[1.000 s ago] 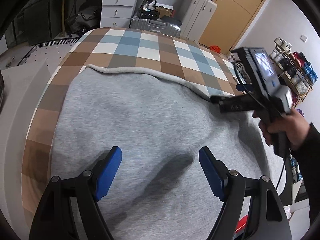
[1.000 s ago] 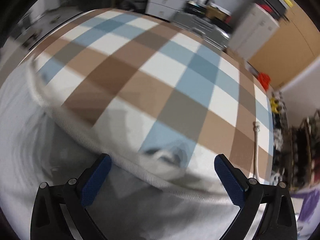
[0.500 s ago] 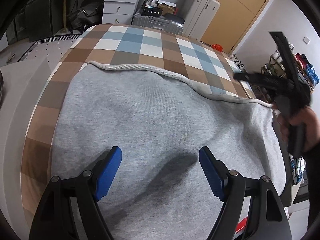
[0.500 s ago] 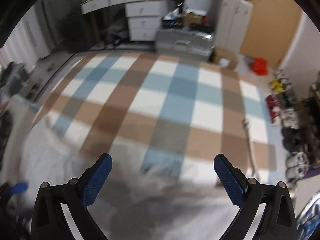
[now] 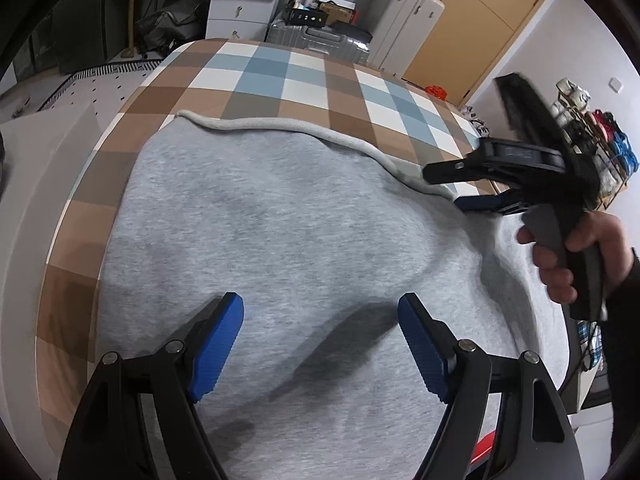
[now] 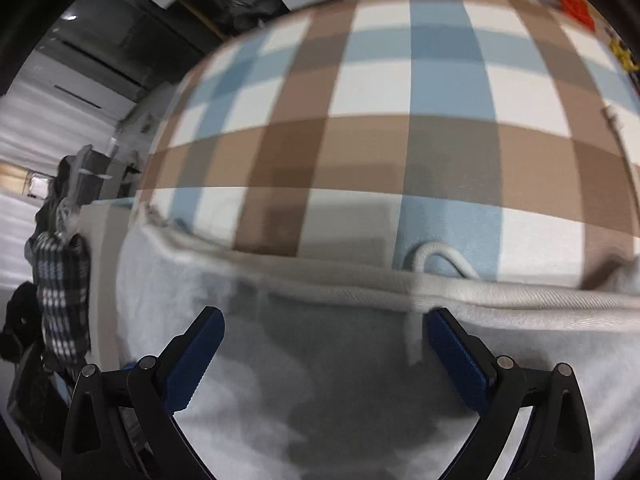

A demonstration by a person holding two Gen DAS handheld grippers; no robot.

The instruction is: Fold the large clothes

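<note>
A large grey sweatshirt (image 5: 288, 232) lies spread flat over a checked brown, blue and white bedcover (image 5: 280, 76). Its ribbed hem (image 5: 280, 126) runs across the far side. My left gripper (image 5: 320, 320) hangs open above the near part of the cloth, nothing between its blue pads. In the left wrist view a hand holds my right gripper (image 5: 444, 186) at the hem's right end, its fingers spread. The right wrist view shows that gripper (image 6: 324, 328) open just above the grey cloth (image 6: 340, 380), close to the hem (image 6: 480, 292) and a white drawstring loop (image 6: 440, 256).
White drawers (image 5: 244, 4), a silver suitcase (image 5: 320, 40) and a wooden door (image 5: 476, 28) stand beyond the bed. A shoe rack (image 5: 600, 144) is at the right. Plaid clothes (image 6: 60, 280) hang off the bed's left side.
The right gripper swung up and away, then came back down to the hem's right end, rolled over. The left gripper and the sweatshirt stayed put.
</note>
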